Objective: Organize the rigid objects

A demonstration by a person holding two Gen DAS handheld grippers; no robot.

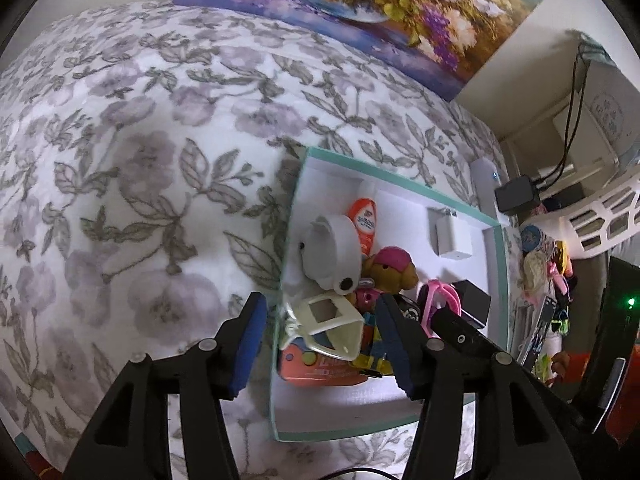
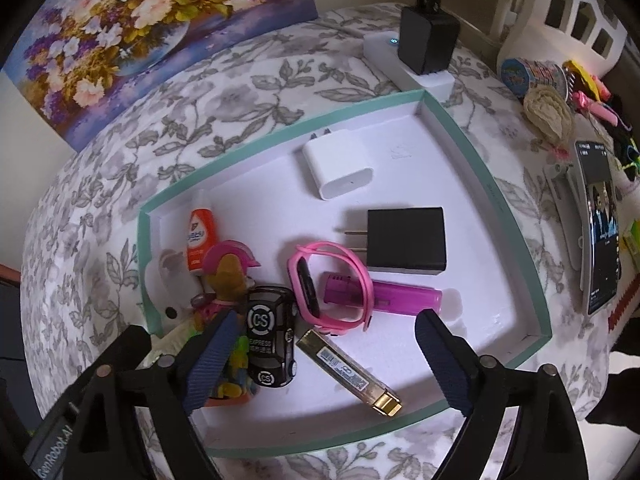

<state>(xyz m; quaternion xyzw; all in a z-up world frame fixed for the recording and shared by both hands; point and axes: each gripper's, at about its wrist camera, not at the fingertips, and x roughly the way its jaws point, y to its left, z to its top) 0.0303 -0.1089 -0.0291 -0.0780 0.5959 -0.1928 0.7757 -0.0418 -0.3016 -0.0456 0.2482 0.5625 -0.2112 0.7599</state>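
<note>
A shallow white tray with a teal rim (image 2: pixel 500 200) lies on a floral cloth. It holds a white charger (image 2: pixel 338 168), a black charger (image 2: pixel 406 238), a pink watch (image 2: pixel 328 284), a magenta tube (image 2: pixel 396 298), an orange bottle (image 2: pixel 200 236) and a plush dog (image 2: pixel 228 272). My right gripper (image 2: pixel 326 360) is open above a black toy car (image 2: pixel 271 336) and a metallic stick (image 2: pixel 348 372), touching neither. My left gripper (image 1: pixel 322 344) is open astride the tray's left rim (image 1: pixel 280 320). A cream plastic frame (image 1: pixel 324 320) lies between its jaws, clear of the pads.
A flower painting (image 2: pixel 140 28) leans at the back. A white power strip (image 2: pixel 408 72) with a black adapter (image 2: pixel 428 40) sits behind the tray. A phone (image 2: pixel 602 220), small trinkets (image 2: pixel 548 116) and a white basket (image 2: pixel 560 12) crowd the right. Bare floral cloth (image 1: pixel 140 160) stretches left.
</note>
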